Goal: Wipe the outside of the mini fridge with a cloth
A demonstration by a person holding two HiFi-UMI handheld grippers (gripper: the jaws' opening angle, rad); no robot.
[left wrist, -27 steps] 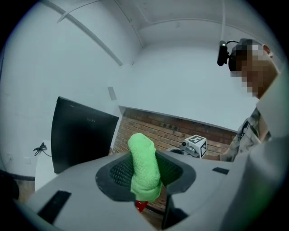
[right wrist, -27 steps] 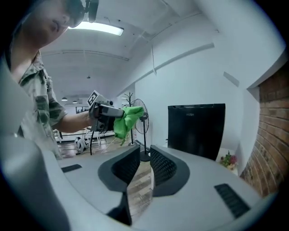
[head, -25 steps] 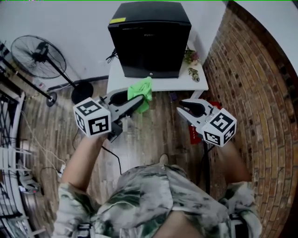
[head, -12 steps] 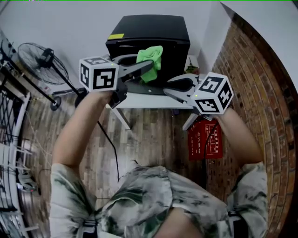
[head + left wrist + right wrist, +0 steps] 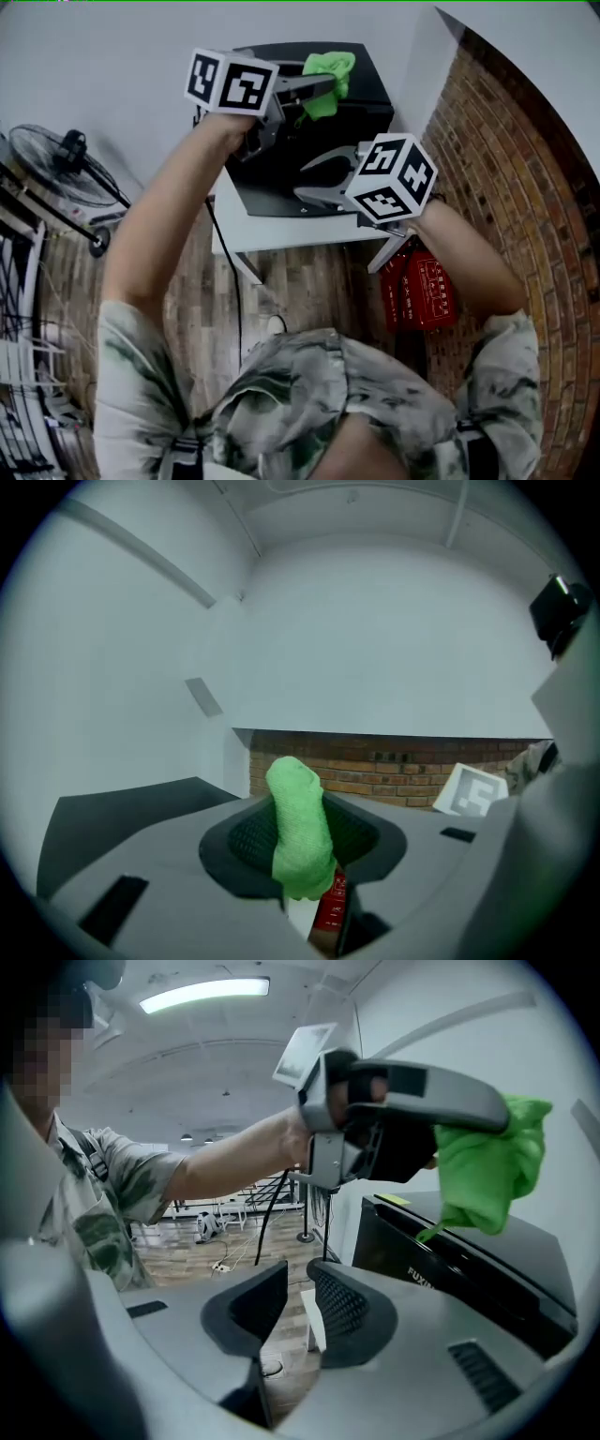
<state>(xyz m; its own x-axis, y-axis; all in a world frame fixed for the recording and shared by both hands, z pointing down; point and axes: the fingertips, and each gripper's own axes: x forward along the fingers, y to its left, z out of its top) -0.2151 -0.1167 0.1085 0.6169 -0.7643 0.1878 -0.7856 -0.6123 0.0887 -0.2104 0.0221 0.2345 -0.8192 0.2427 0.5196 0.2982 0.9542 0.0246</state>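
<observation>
The black mini fridge stands on a white table against the wall. My left gripper is shut on a bright green cloth, held high over the fridge's top near its back right part. In the left gripper view the cloth sticks up between the jaws. My right gripper hangs open and empty before the fridge's front face. From the right gripper view the fridge lies just beyond the parted jaws, and the cloth dangles from the left gripper above it.
A brick wall runs along the right. Red fire extinguishers stand on the floor beside the table's right leg. A pedestal fan stands at the left. A black cable hangs down by the table.
Both grippers have risen from below the table's edge up to the fridge. The left one carried the cloth from the fridge's front to above its top.
</observation>
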